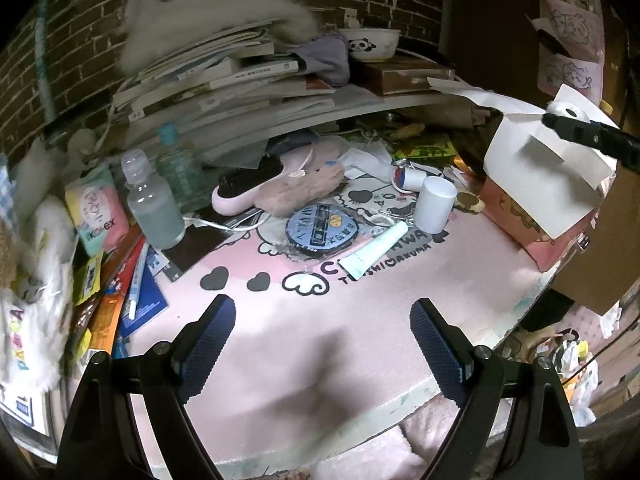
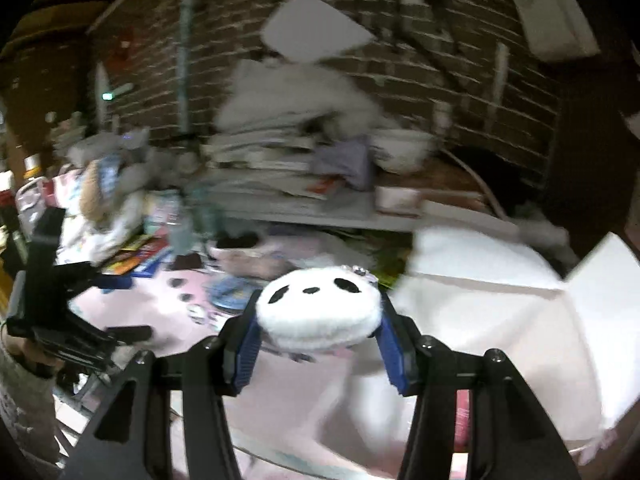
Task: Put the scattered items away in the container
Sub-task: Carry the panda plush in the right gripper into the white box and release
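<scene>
We see the panda plush (image 2: 318,312) as a small round puff of white fleece with two slanted black eye patches and a black oval nose; something small and shiny sits at its upper right edge, too blurred to name. It is clamped between the blue pads of our right gripper (image 2: 320,340), one pad on each side, held in the air above the pink desk mat (image 2: 320,408) and just left of the white flaps of the open box (image 2: 480,312).

Our left gripper (image 1: 322,342) hangs over the bare near part of the mat with its jaws spread wide and nothing between them.

The left wrist view is sharp and gives us what the right one smears — a round blue tin (image 1: 321,229), a white tube (image 1: 376,247) just to its right, a white cylindrical cap (image 1: 434,202), a pink hairbrush (image 1: 250,188) and a clear bottle (image 1: 154,204) further left. It also shows the box from the side, pink below with white flaps up, and the right gripper's tip over it with only a sliver of the plush.

The right wrist view alone shows the panda's face, and the left gripper from outside, held by a hand (image 2: 24,356) in a grey sleeve.
</scene>
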